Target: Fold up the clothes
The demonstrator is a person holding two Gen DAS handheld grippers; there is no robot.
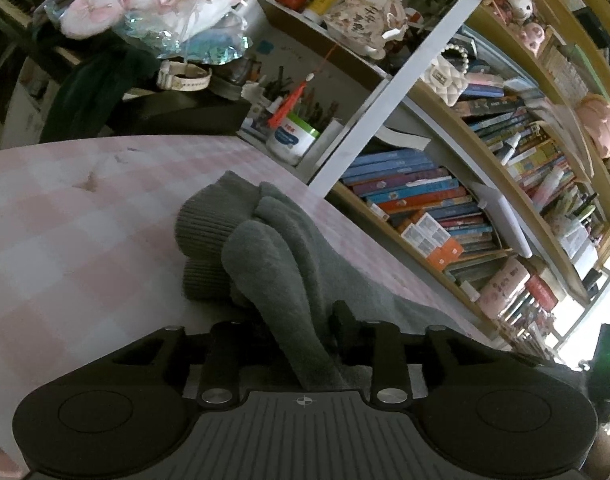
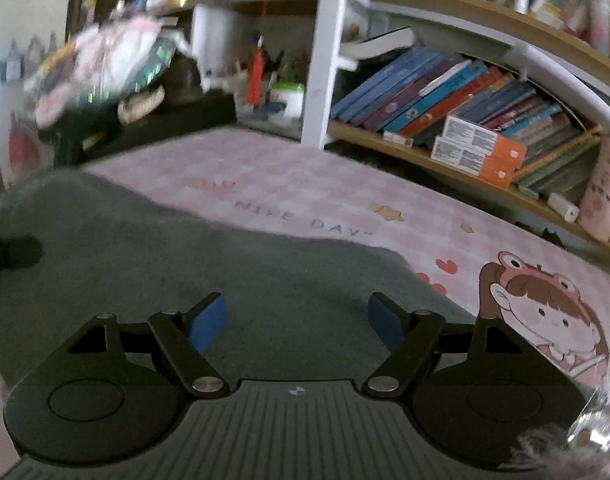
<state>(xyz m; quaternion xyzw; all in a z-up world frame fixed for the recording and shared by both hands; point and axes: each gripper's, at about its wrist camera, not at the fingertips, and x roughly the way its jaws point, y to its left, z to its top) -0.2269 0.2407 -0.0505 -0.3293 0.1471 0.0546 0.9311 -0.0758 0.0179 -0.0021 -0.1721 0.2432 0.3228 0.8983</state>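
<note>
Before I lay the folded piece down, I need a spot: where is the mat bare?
Bare pink checked mat lies left of the grey garment up to the dark stand. More lies between the garment's far edge and the bookshelf, around the cartoon girl print. The back corner by the white jar is crowded.

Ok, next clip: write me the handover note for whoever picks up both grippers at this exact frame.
Left gripper: shut on a fold of the grey garment, ribbed cuffs bunched just ahead of it.
Right gripper: open, blue pads apart, above the flat part of the same garment, gripping nothing.
The garment lies on the pink checked mat, beside the bookshelf.
Done: the folding looks under way, with a sleeve gathered.
Left: likely lay the held fold across, then finish and flatten.
</note>
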